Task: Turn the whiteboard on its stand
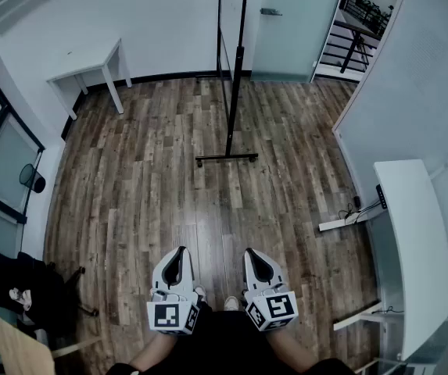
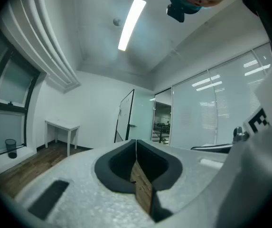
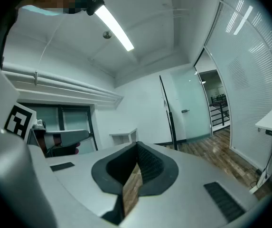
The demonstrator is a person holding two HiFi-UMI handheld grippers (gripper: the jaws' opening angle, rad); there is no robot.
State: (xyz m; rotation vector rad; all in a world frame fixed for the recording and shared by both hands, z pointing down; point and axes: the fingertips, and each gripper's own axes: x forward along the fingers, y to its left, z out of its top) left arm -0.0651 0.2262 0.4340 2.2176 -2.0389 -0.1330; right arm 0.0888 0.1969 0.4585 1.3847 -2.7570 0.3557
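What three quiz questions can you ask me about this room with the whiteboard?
1. True or false: the left gripper is touching the whiteboard.
2. Pick one. The right gripper has its jaws: A) wide apart, B) together with nothing between them, C) closed on a pen.
3. Fill the gap: in the head view, the small white table stands to the whiteboard's ____.

Key:
1. False. It is near the person, with bare floor between it and the board.
2. B.
3. Left.
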